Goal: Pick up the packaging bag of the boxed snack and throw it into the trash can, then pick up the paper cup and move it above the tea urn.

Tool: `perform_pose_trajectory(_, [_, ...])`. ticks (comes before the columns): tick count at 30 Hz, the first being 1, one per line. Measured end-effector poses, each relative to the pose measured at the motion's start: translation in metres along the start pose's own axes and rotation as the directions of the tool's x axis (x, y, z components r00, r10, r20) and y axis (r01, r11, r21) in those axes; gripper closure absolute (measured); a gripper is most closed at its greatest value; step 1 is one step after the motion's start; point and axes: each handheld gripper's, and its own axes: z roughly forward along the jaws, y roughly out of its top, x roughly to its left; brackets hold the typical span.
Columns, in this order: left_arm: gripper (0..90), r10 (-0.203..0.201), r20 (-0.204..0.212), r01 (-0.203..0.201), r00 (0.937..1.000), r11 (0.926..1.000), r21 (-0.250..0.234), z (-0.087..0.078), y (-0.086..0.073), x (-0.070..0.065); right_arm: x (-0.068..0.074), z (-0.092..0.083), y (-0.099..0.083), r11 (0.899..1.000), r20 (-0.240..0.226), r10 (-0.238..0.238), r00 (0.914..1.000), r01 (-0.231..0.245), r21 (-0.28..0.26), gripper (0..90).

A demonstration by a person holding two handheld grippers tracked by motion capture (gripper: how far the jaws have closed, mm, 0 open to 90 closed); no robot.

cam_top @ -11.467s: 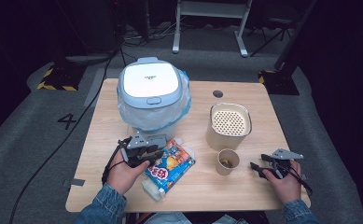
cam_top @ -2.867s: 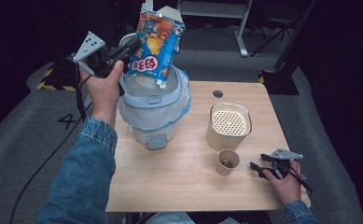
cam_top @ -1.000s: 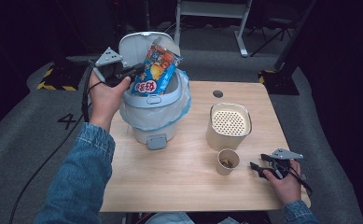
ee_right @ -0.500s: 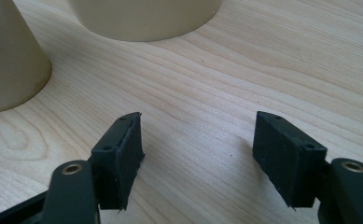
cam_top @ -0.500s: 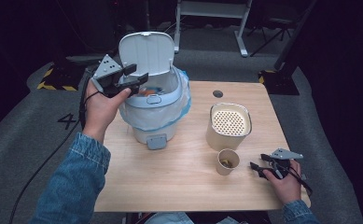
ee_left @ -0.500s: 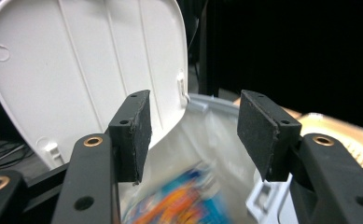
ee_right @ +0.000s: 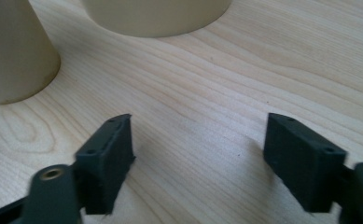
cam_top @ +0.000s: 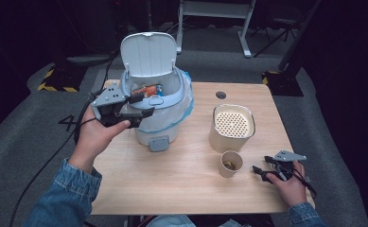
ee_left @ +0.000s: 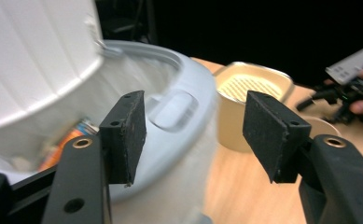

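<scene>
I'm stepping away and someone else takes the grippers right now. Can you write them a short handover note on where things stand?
Left gripper: jaws have just been opening, nothing between them; beside the bin, whose lid stands up.
Right gripper: jaws have just been opening, empty, low over the table near the paper cup.
Snack bag: inside the bin.
Done: bag dropped in.
Left: probably closing the lid; the cup holds something and may be next. The perforated canister stands untouched.
</scene>
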Motion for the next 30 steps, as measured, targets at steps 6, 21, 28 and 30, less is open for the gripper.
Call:
perform_pose_trajectory(6, [37.4,-0.013,0.052,0.011,0.9986,0.9992,0.040,-0.002,-0.024,-0.019,0.002,-0.004,-0.002,1.000,-0.049,-0.018,0.9986,0.018,0.004,19.8])
perform_pose_trajectory(21, [36.1,-0.094,0.110,0.078,0.9895,0.9868,0.142,0.013,-0.100,-0.036,0.018,-0.029,0.005,0.998,-0.156,-0.044,0.9867,0.036,-0.051,17.4])
perform_pose_trajectory(28, [36.1,-0.138,0.084,0.119,0.9869,0.9731,0.197,0.027,-0.128,-0.035,0.033,-0.035,0.012,0.996,-0.208,-0.078,0.9751,0.067,-0.058,17.6])
perform_pose_trajectory(30, [36.0,-0.150,0.080,0.130,0.9854,0.9677,0.216,0.032,-0.136,-0.035,0.036,-0.036,0.014,0.995,-0.221,-0.094,0.9707,0.083,-0.060,18.0])
